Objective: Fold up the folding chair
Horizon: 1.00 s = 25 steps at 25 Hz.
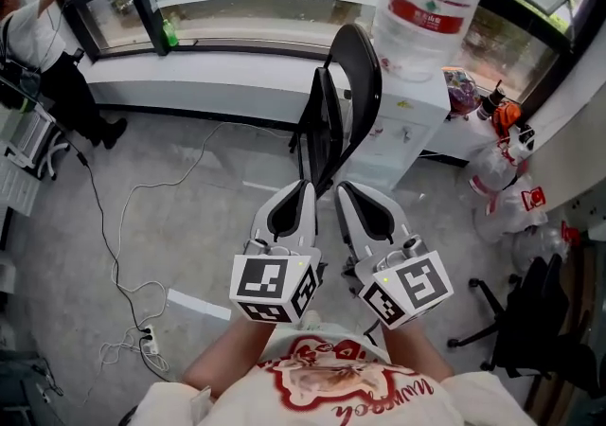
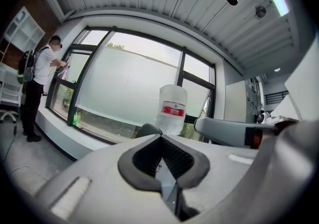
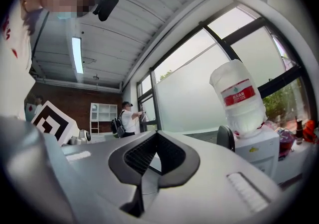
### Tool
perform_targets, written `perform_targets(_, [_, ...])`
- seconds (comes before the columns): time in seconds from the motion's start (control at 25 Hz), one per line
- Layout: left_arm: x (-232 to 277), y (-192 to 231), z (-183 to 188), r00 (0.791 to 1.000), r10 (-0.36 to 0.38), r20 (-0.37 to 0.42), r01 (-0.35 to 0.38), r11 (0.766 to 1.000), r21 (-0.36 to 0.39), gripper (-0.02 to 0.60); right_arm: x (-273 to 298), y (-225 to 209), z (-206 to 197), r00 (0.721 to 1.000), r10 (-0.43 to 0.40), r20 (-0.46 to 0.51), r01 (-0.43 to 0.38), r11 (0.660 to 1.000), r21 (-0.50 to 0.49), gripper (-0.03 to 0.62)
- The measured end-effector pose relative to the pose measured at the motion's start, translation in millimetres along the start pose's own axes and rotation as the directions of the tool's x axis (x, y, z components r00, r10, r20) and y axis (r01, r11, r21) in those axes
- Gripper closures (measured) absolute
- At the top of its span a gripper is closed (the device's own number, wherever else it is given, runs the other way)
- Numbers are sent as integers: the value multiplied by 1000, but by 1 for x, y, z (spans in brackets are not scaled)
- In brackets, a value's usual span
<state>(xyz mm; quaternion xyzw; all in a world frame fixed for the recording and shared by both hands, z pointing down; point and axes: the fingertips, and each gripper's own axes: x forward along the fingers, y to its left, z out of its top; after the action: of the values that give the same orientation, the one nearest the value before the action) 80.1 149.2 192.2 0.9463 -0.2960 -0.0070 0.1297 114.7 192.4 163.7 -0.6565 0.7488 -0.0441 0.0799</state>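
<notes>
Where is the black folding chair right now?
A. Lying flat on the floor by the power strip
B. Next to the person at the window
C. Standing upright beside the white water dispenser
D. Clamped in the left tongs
C: the head view shows the folding chair upright beside the water dispenser, just ahead of the left tongs and right tongs, both shut and empty.

No text is legible: the red label (image 1: 431,6) on the water bottle (image 1: 417,50) at 1 o'clock and the red lettering (image 1: 331,379) on the shirt (image 1: 284,405) at 6 o'clock are unreadable.
</notes>
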Motion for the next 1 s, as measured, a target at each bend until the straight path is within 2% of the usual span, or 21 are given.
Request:
perform_targets(0.16, [-31, -1, -1, 1000, 25, 17, -25, 999, 41, 581, -10, 21, -1, 998, 63, 22, -63, 997, 36, 568])
perform_targets(0.36, [-74, 2, -3, 998, 25, 52, -27, 999, 44, 581, -22, 56, -6, 990, 138, 31, -138, 990, 9, 568])
perform_targets(0.44, [-97, 6, 0, 995, 27, 92, -29, 999, 23, 581, -28, 73, -8, 986, 163, 43, -164, 986, 14, 568])
perform_targets(0.56, [-140, 8, 8, 990, 21, 143, -18, 1000, -19, 581, -40, 100, -10, 985, 161, 58, -164, 985, 50, 568])
perform_targets(0.68, [-182, 12, 6, 991, 53, 123, -57, 998, 25, 581, -56, 134, -12, 988, 144, 59, -146, 989, 36, 569])
perform_targets(0.88, [-261, 9, -1, 990, 99, 99, -107, 991, 79, 581, -102, 213, -16, 983, 178, 51, -178, 984, -6, 568])
perform_targets(1.0, [-306, -4, -10, 991, 93, 101, -101, 992, 76, 581, -136, 251, -26, 986, 163, 36, -162, 986, -30, 568])
